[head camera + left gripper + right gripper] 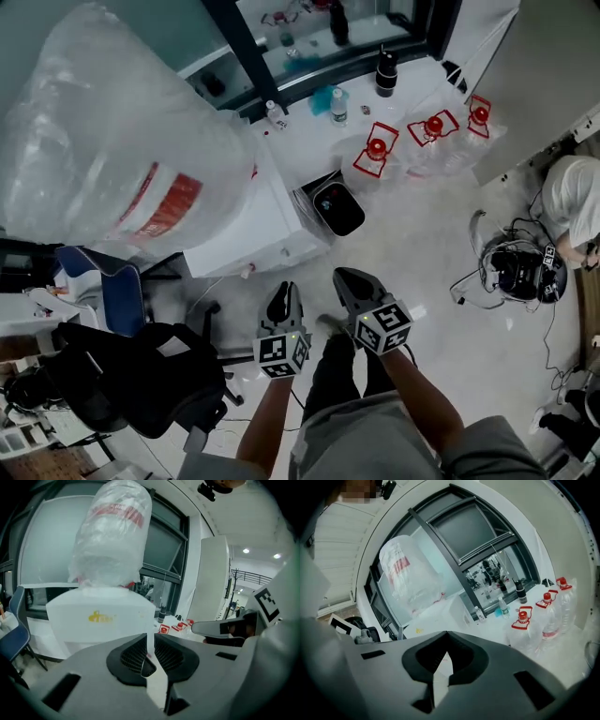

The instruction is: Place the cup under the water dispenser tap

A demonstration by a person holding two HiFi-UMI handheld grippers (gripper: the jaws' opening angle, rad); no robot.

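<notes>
Far left in the head view, the white water dispenser (234,230) is standing by the window with its plastic-wrapped water bottle (103,141) on top; its tap is not showing in any view. A black office chair (141,375) is sitting just below it. The person is holding both tools low in front of the body, well apart from the dispenser. The left gripper (285,291) is pointing toward the dispenser's front, its jaws nearly together with only a thin slit between them and nothing in it. The right gripper (349,279) is showing its jaws tip to tip, also empty. Further right, a small black appliance (336,206) and red-capped water bottles (377,150) are sitting on the floor. No cup is showing anywhere, so the task appears not yet begun: finding, grasping and carrying it all remain.
</notes>
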